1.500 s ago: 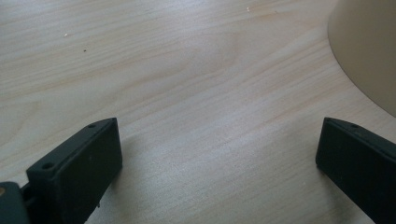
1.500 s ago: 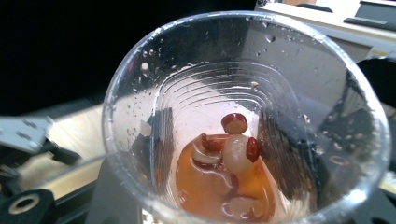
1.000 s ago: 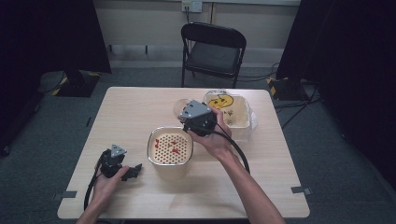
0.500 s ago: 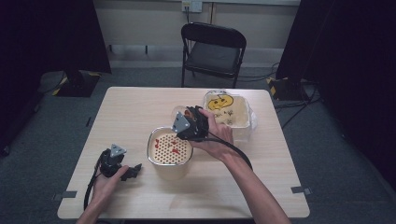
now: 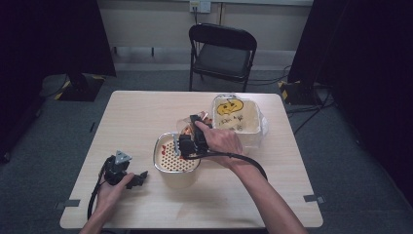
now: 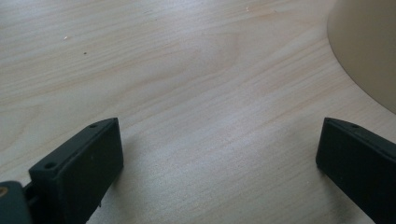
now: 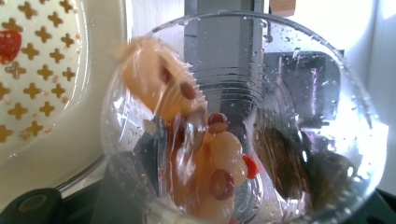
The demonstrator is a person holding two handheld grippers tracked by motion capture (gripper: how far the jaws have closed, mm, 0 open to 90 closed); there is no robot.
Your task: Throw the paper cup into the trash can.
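1. The strainer bowl (image 5: pixel 176 160) — cream, with a perforated insert — sits near the middle of the wooden table (image 5: pixel 146 117).
2. The right gripper (image 5: pixel 187 138) is clamped on a clear plastic cup (image 5: pixel 187 126), tipped over the strainer bowl's far edge; the cup (image 7: pixel 243 121) shows wet beans and pale pieces sliding inside.
3. The left gripper (image 5: pixel 139 178) rests on the table just left of the strainer bowl, jaws wide apart — nothing between them.
4. A cream tub (image 5: pixel 238 119) stands behind and right of the strainer bowl.
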